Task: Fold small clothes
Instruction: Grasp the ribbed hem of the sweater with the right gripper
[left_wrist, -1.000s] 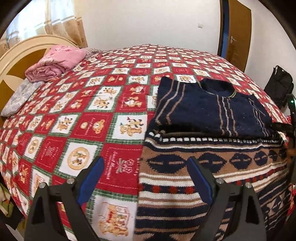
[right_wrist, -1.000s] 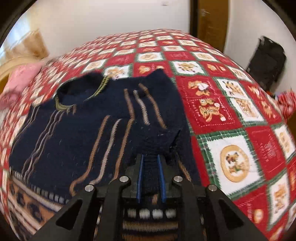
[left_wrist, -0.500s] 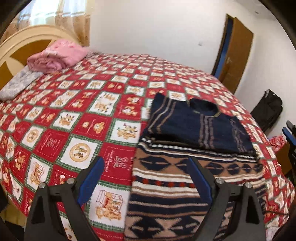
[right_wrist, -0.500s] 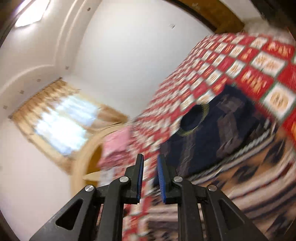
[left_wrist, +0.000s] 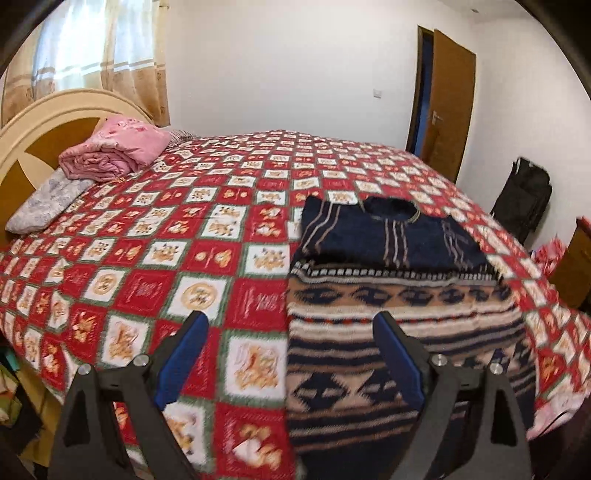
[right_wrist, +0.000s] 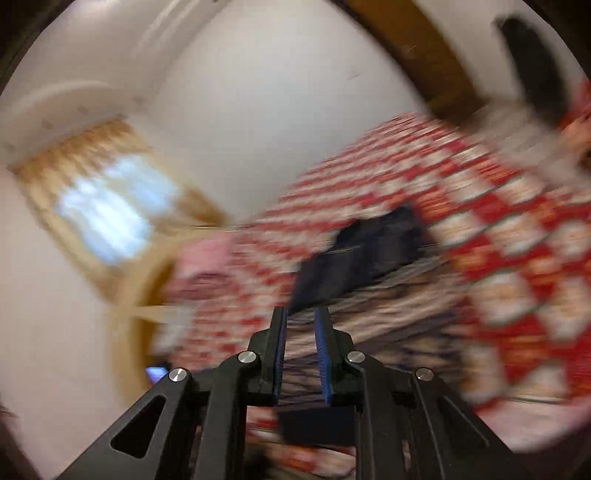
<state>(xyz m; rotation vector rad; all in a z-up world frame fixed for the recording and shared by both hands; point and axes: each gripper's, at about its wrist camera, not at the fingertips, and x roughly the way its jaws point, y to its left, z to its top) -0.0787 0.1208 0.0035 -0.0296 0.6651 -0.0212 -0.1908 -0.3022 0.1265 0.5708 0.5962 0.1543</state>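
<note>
A navy, tan and cream patterned sweater (left_wrist: 391, 295) lies on the red patchwork bedspread (left_wrist: 207, 236), its navy sleeves folded in over the chest. My left gripper (left_wrist: 291, 332) is open and empty, held back above the sweater's lower left edge. In the blurred right wrist view the sweater (right_wrist: 365, 258) shows as a dark patch. My right gripper (right_wrist: 300, 321) is raised off the bed, tilted, its blue pads a narrow gap apart with nothing between them.
A folded pink blanket (left_wrist: 114, 151) and a grey pillow (left_wrist: 44, 203) lie by the headboard (left_wrist: 33, 136) at the far left. A brown door (left_wrist: 447, 99) and a black bag (left_wrist: 524, 199) stand to the right of the bed.
My right gripper let go of the navy sleeve, lifted away from the sweater and swung, tilting. My left gripper pulled back and up, still open.
</note>
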